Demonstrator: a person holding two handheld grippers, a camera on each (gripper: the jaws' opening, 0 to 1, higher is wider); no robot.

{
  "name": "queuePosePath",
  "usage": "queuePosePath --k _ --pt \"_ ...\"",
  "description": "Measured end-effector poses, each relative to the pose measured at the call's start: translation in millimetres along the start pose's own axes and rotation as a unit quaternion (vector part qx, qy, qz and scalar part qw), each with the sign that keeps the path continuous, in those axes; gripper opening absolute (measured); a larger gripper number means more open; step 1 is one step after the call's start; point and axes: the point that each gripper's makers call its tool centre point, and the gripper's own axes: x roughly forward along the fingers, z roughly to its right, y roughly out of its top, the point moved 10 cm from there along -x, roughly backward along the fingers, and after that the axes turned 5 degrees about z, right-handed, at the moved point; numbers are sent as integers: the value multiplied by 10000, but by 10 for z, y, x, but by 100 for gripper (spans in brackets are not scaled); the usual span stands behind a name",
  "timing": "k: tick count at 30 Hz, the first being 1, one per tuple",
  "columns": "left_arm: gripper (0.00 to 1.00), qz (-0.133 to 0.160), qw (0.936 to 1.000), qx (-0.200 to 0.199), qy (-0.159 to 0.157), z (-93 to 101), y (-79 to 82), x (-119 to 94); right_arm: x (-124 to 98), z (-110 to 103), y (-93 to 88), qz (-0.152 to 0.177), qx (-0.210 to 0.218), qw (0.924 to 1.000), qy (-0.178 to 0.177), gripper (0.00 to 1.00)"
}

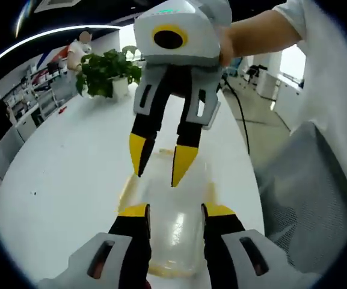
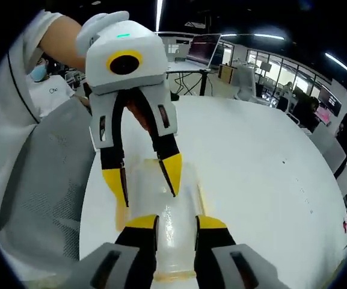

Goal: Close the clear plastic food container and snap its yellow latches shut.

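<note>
Left gripper view had the left gripper [image 1: 174, 212] spread open astride the clear container [image 1: 170, 232] on the white table [image 1: 71, 168]; facing it, the right gripper [image 1: 160, 161] hovered at the far end, jaws parted, gripping nothing.

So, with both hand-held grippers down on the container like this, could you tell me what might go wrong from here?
1. Both hand-held grippers, left and right, sit open over the clear container from opposite ends; uneven pressing could tip or slide it on the smooth white table.
2. The container lies near the table edge beside the mesh chair, so a slip may push it off.
3. The yellow fingertips crowd together and may collide.
</note>
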Motion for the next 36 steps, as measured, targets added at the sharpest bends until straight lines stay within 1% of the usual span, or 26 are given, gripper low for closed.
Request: queuePosePath --k 2,6,10,12,15,18,20,24,26,28,29,31,32,34,35,36 --pt "34 -1 10000 -9 -69 33 -7 9 12 18 2 -38 -60 10000 -13 23" --pt "37 -36 9999 82 -47 53 -19 22 43 67 -7 -114 -142 9998 18 25" --pt "37 85 9999 -61 49 34 9 18 85 127 -35 -240 -105 9997 3 30" --pt "37 85 9999 -11 65 34 15 17 97 138 -37 -282 -137 9995 21 33" --pt "37 61 10000 25 47 49 13 13 106 136 -32 -319 -252 9991 132 31" --pt "37 31 10000 53 53 69 3 12 126 149 -32 -387 -388 9983 172 37" --pt "37 24 10000 79 27 83 -4 18 141 170 -34 -460 -340 9982 165 40" --pt "37 25 9999 94 31 100 4 29 171 212 -1 -436 -311 9981 312 42" --pt "37 3 9999 124 32 104 4 31 202 185 23 -291 -146 9975 625 45" --pt "38 -7 9999 133 35 108 5 25 233 228 18 -426 -15 9972 621 48" --pt "37 -26 9999 147 41 106 -2 23 249 248 14 -480 -10 9966 672 51" --pt "38 -58 9998 165 62 102 -13 18 263 258 1 -565 136 9950 810 54" --pt "38 -73 9998 171 74 102 -20 13 273 281 -15 -673 226 9939 849 55" --pt "38 -83 9998 172 83 107 -24 12 272 295 3 -647 141 9941 861 53" --pt "38 -92 9997 196 102 107 -27 15 275 305 11 -656 121 9940 864 50" --pt "38 -127 9995 247 114 109 -31 26 286 315 21 -689 163 9936 883 50"
